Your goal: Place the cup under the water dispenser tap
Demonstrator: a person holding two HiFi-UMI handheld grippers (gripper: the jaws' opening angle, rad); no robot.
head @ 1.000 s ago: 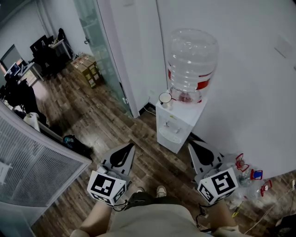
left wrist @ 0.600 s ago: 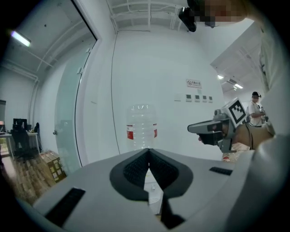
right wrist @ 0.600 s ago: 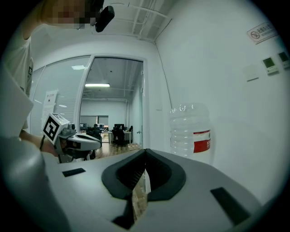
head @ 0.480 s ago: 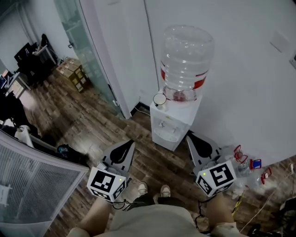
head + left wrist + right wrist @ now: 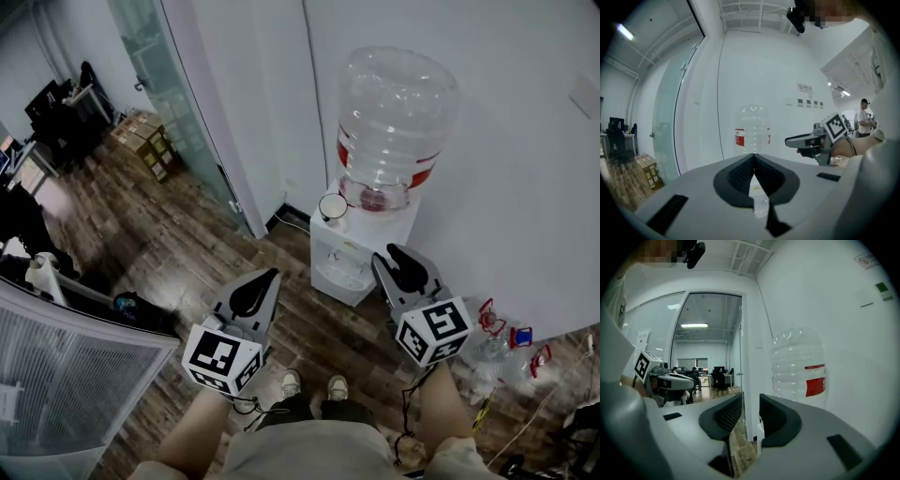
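A white water dispenser stands against the wall with a large clear bottle on top. A white cup sits on the dispenser's top at the left, beside the bottle's neck. My left gripper is shut and empty, low and left of the dispenser. My right gripper is close to the dispenser's right front; its jaws are opening and hold nothing. The left gripper view shows the shut jaws, the bottle and the right gripper. The right gripper view shows parted jaws beside the bottle.
A glass partition and door run left of the dispenser, with cardboard boxes behind. Small bottles and red items lie on the floor at the right. A grey slatted panel stands at lower left. The person's shoes are on the wooden floor.
Both grippers have moved forward toward the dispenser, the right one farther. The right gripper's jaws, shut before, now stand apart.
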